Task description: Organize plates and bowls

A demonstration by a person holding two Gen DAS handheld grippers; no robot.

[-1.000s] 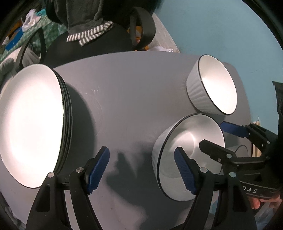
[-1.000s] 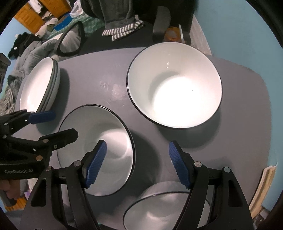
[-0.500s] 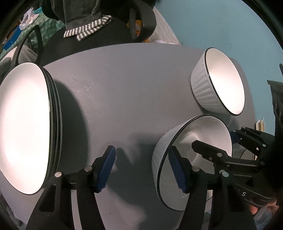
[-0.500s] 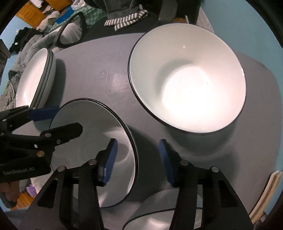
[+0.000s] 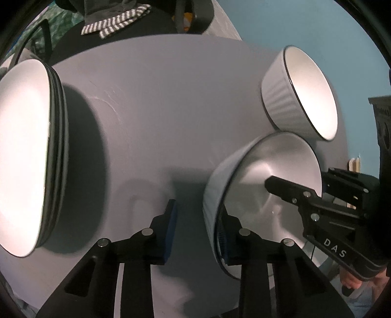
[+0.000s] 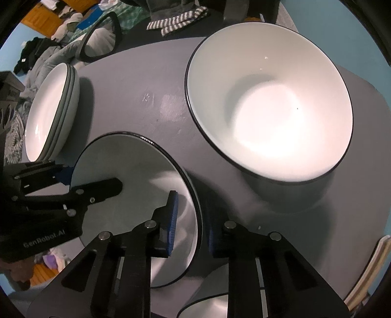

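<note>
A white bowl with a black rim [image 5: 273, 171] [image 6: 127, 176] sits on the grey table between both grippers. My left gripper [image 5: 195, 230] straddles its left rim, one finger outside, one inside, jaws narrowed but with a gap showing. My right gripper [image 6: 190, 220] straddles its right rim the same way. A second ribbed white bowl [image 5: 305, 93] [image 6: 268, 110] stands behind it. A stack of white plates [image 5: 27, 156] [image 6: 48, 110] stands at the left.
A third bowl's rim [image 6: 210, 303] shows at the bottom of the right wrist view. A black chair with a striped cloth [image 5: 114, 19] stands behind the grey table [image 5: 158, 97]. The table's right edge [image 6: 366, 171] is near the big bowl.
Both grippers moved in onto the near bowl's rim from either side and their jaws narrowed around its wall. The bowl looks tilted slightly.
</note>
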